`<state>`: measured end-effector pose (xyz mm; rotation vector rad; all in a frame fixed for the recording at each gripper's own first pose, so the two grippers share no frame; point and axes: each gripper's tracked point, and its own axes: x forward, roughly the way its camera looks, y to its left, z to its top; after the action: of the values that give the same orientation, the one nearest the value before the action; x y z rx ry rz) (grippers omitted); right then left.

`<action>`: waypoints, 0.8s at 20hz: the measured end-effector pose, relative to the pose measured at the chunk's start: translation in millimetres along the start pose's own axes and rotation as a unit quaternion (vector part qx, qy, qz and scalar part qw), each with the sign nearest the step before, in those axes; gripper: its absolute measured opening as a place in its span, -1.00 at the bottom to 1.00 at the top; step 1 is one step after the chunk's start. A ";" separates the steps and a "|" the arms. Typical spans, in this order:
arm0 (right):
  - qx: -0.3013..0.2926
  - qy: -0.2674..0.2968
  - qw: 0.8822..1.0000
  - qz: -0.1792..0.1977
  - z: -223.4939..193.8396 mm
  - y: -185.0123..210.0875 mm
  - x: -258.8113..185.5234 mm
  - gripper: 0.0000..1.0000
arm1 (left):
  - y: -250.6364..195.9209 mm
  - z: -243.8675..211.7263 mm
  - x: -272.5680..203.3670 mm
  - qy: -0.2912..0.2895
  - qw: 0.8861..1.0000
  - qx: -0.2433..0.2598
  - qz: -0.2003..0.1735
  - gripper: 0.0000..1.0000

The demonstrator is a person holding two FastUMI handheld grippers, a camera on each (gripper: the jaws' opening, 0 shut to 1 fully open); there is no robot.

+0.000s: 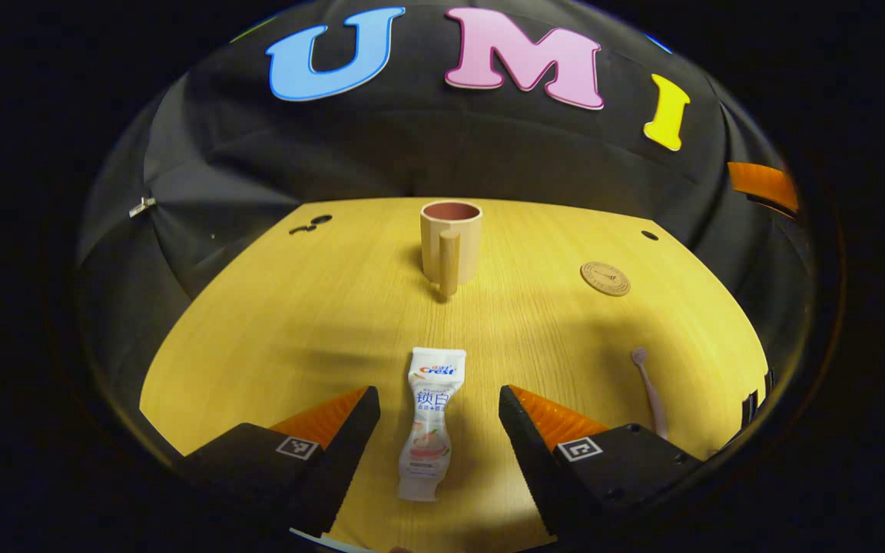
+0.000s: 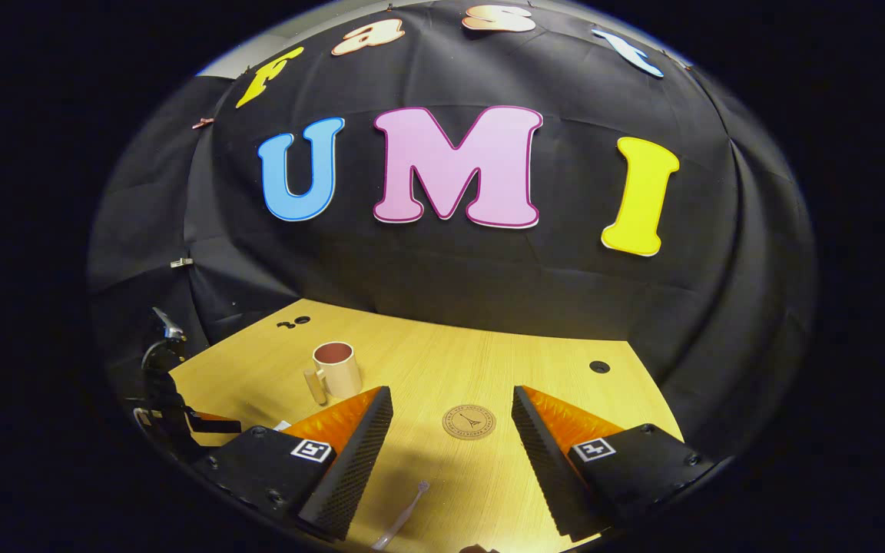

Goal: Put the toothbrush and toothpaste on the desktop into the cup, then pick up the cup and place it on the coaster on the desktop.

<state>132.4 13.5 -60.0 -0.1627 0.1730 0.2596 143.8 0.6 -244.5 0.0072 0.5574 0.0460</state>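
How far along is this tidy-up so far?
Nothing is done yet. The toothpaste and toothbrush lie on the desk; the cup stands apart from the coaster. The open left tool straddles the toothpaste; the right tool is open. All steps remain.

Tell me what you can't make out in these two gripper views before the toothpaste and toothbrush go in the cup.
- Toothbrush: in the right gripper view its handle end is cut off by the bottom edge; in the left gripper view the left gripper's finger hides it.
- Cup: in both views its bottom inside is hidden by its own wall.
- Coaster: its engraved design is too small to make out.
- Toothpaste: its cap end is blurred.
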 end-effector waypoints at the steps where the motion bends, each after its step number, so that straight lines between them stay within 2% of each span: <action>1: 0.001 0.004 1.000 0.001 -2.6 -1.7 2.4 0.92 | 2.4 -5.4 6.8 0.011 1.000 -0.003 0.005 0.94; 6: -0.001 0.025 1.000 0.002 -17.1 -8.2 6.9 0.92 | 6.9 -25.6 24.8 0.058 0.998 -0.022 0.013 0.94; 9: 0.002 0.033 0.999 0.004 -26.4 -8.7 3.2 0.92 | 6.5 -33.6 31.0 0.070 0.997 0.000 0.015 0.92; 11: 0.005 0.037 0.999 0.003 -31.3 -8.5 -0.9 0.92 | 2.3 -32.3 34.3 0.067 0.998 0.008 0.013 0.78; 12: 0.006 0.038 0.999 0.006 -34.0 -7.7 -3.0 0.92 | -0.8 -29.3 35.2 0.065 0.998 0.012 0.011 0.80; 15: 0.013 0.041 0.999 0.012 -40.2 -3.5 -7.8 0.92 | -8.8 -31.3 37.3 0.069 0.997 0.021 0.005 0.25; 16: 0.014 0.044 0.999 0.012 -43.3 -1.6 -9.3 0.92 | -7.9 -30.9 36.9 0.067 0.997 0.023 0.005 0.14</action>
<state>117.5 1.9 -100.0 -0.1436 0.2655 0.2750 159.1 -5.8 -290.4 0.0514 0.6929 0.0440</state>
